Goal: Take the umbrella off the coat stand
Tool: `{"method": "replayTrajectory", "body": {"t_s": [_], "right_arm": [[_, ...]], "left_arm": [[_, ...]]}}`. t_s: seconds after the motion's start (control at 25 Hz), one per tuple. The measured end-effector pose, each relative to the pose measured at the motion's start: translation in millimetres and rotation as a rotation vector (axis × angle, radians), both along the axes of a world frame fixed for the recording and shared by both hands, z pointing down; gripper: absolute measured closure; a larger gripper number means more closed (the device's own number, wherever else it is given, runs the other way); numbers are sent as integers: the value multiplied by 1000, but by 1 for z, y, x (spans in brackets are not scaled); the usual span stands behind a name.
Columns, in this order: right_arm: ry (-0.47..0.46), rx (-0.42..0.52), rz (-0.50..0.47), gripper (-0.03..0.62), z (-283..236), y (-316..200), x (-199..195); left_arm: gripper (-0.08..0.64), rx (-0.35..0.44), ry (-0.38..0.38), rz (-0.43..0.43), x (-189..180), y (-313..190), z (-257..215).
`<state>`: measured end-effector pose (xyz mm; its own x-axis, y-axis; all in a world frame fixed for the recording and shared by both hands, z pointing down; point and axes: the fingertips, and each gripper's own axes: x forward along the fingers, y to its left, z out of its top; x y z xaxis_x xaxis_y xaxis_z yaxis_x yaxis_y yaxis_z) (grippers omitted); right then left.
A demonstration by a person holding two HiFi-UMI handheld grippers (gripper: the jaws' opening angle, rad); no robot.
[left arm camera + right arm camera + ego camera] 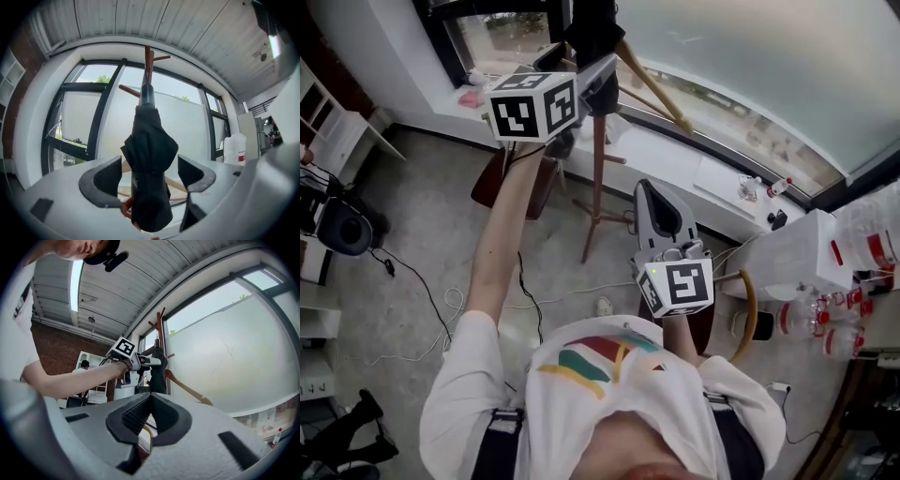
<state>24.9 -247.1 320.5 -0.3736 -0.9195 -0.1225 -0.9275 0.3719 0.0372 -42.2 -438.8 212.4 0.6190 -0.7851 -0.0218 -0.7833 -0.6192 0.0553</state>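
Note:
A black folded umbrella (150,150) hangs from the top of the wooden coat stand (147,58), in front of the window. My left gripper (150,173) is raised level at it, open, with the umbrella's cloth between the two jaws and a gap on each side. In the head view the left gripper (598,82) sits by the umbrella (592,28) at the top of the stand (598,169). My right gripper (661,202) is lower and further back, its jaws shut with nothing seen between them. From the right gripper view the umbrella (158,376) and left gripper (152,363) show ahead.
A dark red stool (502,183) stands left of the stand's foot and another (705,328) below my right gripper. A curved tan hook (750,314), a white container (806,248) and bottles (825,328) are at the right. Cables (422,291) trail over the floor.

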Motion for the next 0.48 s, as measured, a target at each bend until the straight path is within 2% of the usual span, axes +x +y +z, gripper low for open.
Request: {"method": "replayTrajectory", "body": {"t_s": [0.28,0.48], "right_arm": [[11,9,-5,592,-1,-5,-3],[13,9,2,592,2,-7,-3]], "left_arm": [[218,-39,-105,17,16,-22,13],[218,-94,-84,63,28,-31,22]]}}
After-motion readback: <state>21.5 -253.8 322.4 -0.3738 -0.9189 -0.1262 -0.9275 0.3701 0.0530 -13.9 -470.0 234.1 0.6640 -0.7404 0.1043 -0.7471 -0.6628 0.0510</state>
